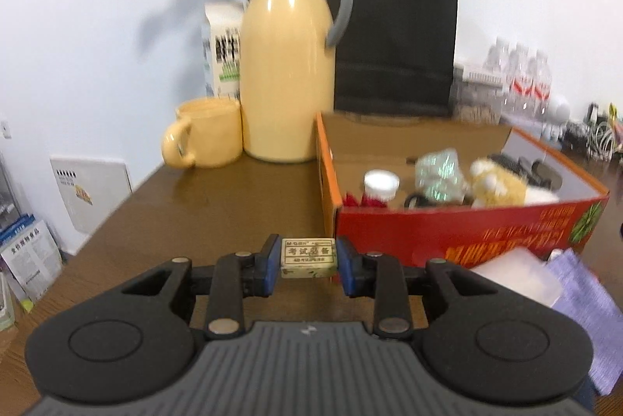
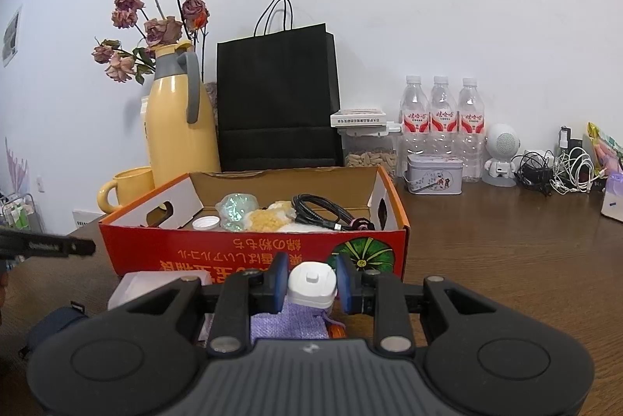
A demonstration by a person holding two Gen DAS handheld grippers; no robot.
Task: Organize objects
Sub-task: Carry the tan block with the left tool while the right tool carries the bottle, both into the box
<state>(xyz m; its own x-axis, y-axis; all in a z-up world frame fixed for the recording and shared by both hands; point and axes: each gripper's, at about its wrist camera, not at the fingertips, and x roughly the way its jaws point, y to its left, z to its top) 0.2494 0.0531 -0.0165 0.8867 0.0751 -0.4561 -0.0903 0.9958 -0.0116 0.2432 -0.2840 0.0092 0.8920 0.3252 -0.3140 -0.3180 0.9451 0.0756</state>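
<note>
1. Left gripper [image 1: 308, 262]: clamped on an eraser [image 1: 308, 257], small cream block w/ printed label, pads pressing both ends. It's held above the table [image 1: 233, 205], just off the box's near left corner.
2. Right gripper [image 2: 311, 283]: clenched on a white bottle [image 2: 312, 284], seen cap-end on, pads against both sides. Under it a purple cloth [image 2: 288, 322]; sth orange peeks out beside the cloth, can't tell what.
3. Box [image 2: 241, 252]: red/orange cardboard, open top, on the table in front of both grippers. Pumpkin picture and upside-down print on near wall.
4. In the box: white-capped jar [image 2: 206, 222] at left, crumpled clear wrap [image 2: 235, 207], yellow-white plush [image 2: 268, 219] in the middle, black cable [image 2: 323, 211] coiled at right.
5. Behind the box: black bag [image 2: 276, 96] upright by the wall. Left of it a yellow jug [image 2: 177, 127] w/ grey handle, dried roses [image 2: 155, 14] in its top; yellow mug [image 2: 128, 188] just beside the jug.
6. Right of the bag: 3 water bottles [image 2: 442, 120] in a row, a tin [image 2: 434, 174] in front of them, small white robot figure [image 2: 502, 151], tangle of cables [image 2: 560, 170].
7. Left-wrist view is blurred, esp. box contents and roses.
</note>
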